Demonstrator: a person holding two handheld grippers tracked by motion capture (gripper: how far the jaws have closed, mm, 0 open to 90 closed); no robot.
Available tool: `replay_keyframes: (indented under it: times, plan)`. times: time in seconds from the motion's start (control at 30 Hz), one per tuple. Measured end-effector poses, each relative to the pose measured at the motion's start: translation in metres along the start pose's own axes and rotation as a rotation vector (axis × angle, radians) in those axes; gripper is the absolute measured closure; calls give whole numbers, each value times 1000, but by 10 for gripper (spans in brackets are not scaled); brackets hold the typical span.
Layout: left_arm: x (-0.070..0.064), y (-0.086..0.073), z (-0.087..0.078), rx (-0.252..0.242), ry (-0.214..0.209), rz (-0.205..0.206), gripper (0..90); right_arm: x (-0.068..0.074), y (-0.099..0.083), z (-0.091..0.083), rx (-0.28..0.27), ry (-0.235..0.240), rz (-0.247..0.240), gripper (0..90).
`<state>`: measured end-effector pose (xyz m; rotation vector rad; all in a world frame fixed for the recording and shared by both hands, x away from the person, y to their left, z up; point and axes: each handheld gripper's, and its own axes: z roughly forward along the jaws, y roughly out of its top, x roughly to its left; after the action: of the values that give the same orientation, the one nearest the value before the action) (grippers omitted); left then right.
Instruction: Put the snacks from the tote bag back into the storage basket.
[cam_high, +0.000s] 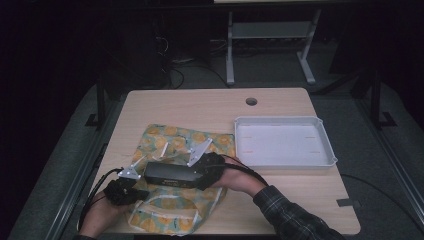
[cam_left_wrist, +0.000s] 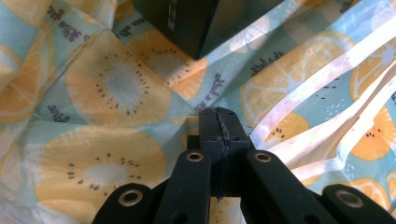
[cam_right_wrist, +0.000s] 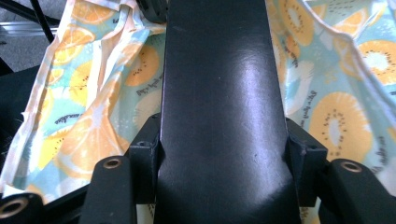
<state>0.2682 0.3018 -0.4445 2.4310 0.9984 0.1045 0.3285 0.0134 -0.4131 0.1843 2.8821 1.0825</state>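
Right gripper (cam_right_wrist: 223, 154) fingers clamped across rigid, smooth black box (cam_high: 172, 173), which lies over fruit-print bag (cam_high: 175, 212). Left gripper (cam_left_wrist: 219, 128) fingers together, pinching soft, floppy bag cloth; likely light, best taken at hem.

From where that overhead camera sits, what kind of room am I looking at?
Probably a lab or test workshop, not a home. A plain wooden table with a cable hole stands on grey floor, cables trail behind it, and a metal-framed bench stands beyond. A person works with hand-held grippers, a fruit-print cloth bag and a white tray.
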Motion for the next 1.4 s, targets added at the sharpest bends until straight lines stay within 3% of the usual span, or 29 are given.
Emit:
replay_keyframes:
  times: [0.5, 0.93, 1.4]
  plan:
    - [0, 0, 0, 0, 1, 3, 898, -5, 11, -20, -22, -36, 28, 421]
    - [0, 0, 0, -7, -6, -67, 898, -16, 14, -52, -47, -86, 67, 421]
    - [0, -1, -1, 4, -3, -26, 897, -20, 7, -78, -42, -137, 100, 422]
